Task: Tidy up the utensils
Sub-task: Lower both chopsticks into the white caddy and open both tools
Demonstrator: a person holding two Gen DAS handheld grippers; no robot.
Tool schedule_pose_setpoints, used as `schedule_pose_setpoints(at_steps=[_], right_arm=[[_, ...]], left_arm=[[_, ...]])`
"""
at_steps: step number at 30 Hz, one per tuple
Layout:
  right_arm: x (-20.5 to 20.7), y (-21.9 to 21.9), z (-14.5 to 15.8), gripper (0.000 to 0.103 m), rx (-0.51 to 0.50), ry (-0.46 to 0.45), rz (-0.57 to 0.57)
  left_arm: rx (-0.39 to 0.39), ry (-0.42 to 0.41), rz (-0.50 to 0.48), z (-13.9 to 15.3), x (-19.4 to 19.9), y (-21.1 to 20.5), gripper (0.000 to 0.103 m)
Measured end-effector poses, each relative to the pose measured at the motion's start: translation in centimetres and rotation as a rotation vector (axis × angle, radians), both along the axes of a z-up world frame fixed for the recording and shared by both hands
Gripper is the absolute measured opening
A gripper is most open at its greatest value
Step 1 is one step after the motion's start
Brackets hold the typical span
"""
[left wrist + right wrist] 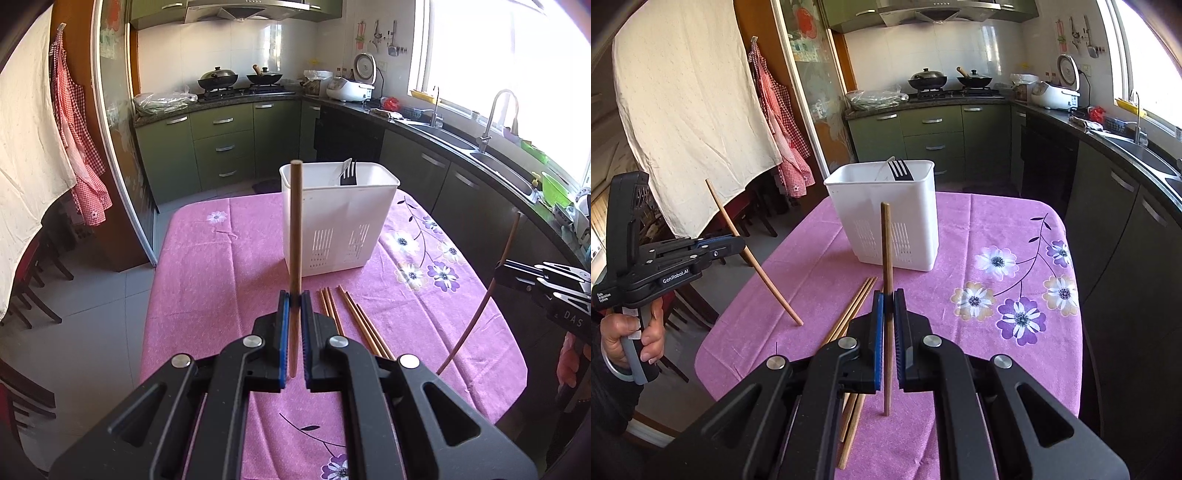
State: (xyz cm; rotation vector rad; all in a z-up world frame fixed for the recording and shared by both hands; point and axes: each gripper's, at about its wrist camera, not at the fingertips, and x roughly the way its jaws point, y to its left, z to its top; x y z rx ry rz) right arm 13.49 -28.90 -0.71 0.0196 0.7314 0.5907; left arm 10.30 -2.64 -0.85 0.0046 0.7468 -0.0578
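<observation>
Both tongs had a stick each: left tongs [294, 295] pinched a chopstick [295, 229] upright, right tongs [888, 293] pinched another [886, 251], also upright. The bin [343, 206] stood dead ahead of both, mouth open, nearer the left; spare sticks [354, 317] lay below, room clear

Home kitchen: stove [236, 90] with woks [218, 78], sink [439, 133], cabinets [221, 144].

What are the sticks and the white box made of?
The chopsticks look like wood or bamboo: matte brown with a plain cut end. The white box looks like smooth plastic: light shows through its thin walls, and slots are moulded in low down.
</observation>
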Motion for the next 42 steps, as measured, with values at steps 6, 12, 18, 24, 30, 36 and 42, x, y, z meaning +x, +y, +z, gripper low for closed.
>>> schedule_pose_setpoints(at_steps=[6, 12, 18, 24, 30, 36, 42], right_arm=[[1.1, 0.1, 3.6, 0.006, 0.039, -0.048, 0.011], [3.7, 0.0, 9.6, 0.006, 0.09, -0.123, 0.004], [6.6, 0.6, 14.4, 0.006, 0.131, -0.189, -0.014], [9.1, 1.3, 17.2, 0.006, 0.155, -0.233, -0.033], [13.0, 2.0, 17.2, 0.006, 0.151, -0.232, -0.071], [16.4, 3.2, 14.8, 0.006, 0.138, -0.184, -0.083], [18.0, 4.3, 12.5, 0.006, 0.114, -0.146, -0.074]], left_arm=[[0.001, -0.033, -0.025, 2.7, 0.9, -0.4, 0.006], [-0.057, -0.089, -0.047, 8.4, 3.5, -0.3, 0.006], [-0.072, -0.208, -0.038, 13.7, 6.5, -1.0, 0.006], [-0.049, -0.275, -0.017, 14.9, 10.3, -2.3, 0.006], [-0.023, -0.185, 0.014, 10.7, 14.2, -2.5, 0.006], [0.017, -0.074, 0.011, 5.7, 16.0, -2.7, 0.006], [0.011, -0.066, 0.005, 4.6, 14.5, -2.3, 0.02]])
